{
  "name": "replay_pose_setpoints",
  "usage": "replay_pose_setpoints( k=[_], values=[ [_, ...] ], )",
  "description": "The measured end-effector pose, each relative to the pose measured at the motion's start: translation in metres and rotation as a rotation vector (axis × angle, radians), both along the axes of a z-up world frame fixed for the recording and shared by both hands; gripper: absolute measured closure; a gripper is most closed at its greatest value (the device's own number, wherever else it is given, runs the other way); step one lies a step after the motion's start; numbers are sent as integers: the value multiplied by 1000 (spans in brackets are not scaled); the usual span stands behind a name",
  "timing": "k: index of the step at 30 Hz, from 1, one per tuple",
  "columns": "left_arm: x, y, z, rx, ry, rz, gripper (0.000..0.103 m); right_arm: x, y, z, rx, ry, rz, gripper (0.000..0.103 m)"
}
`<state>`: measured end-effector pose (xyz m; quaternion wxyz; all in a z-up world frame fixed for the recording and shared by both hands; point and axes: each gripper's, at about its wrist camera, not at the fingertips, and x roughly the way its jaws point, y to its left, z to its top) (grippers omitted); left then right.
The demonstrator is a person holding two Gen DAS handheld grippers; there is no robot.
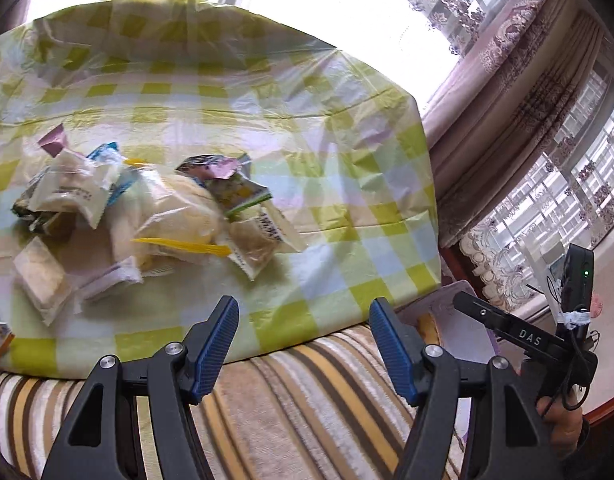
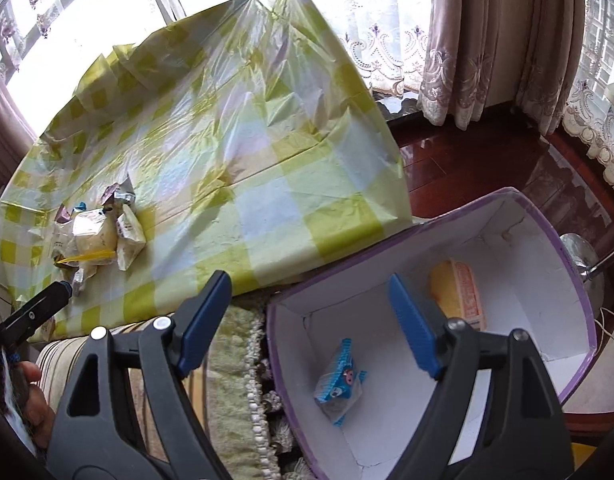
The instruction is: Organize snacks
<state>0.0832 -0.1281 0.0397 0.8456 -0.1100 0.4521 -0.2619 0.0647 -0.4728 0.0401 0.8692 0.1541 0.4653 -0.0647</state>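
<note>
curtained windows are lining the background; a table under a green-and-white checked plastic cloth (image 1: 235, 92) is filling most of both views, with a striped cushion (image 1: 307, 392) lying at its near edge.

items i am counting:
- one heap of wrapped snacks (image 1: 147, 216) sitting on the cloth toward its left side; roughly ten packets, overlapping too much for an exact count.
- one purple-rimmed white box (image 2: 547, 240) standing open beside the table's right corner, off the cloth.
- two snacks lying inside that box: one blue-and-clear packet (image 2: 339, 384) and one yellow-orange packet (image 2: 459, 292), apart from each other.

tools i am operating:
- left gripper (image 1: 303, 340): angling down over the table's near edge, jaws standing apart, nothing between the blue pads.
- right gripper (image 2: 311, 320): angling down over the box's near wall, jaws spread wide and empty; a hand (image 1: 563, 420) is wrapping around its handle.
</note>
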Motion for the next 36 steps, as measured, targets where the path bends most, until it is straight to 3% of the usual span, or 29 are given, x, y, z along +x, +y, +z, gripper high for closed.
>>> replay_pose_setpoints(
  k=[5,14,22,29,36],
  values=[
    [-4,62,-5,-22,7,139,34,11,40,10,12,-13,85,20],
    [-26,149,-4,62,-44,329,35,35,120,-2,88,9,243,20],
    [-29,209,-25,87,43,466,35,48,181,-18,53,39,338,20],
    [-7,219,-50,72,156,519,35,61,200,-24,-23,30,325,20],
    [25,206,-60,123,184,520,37,78,202,-29,-81,38,292,20]
  ],
)
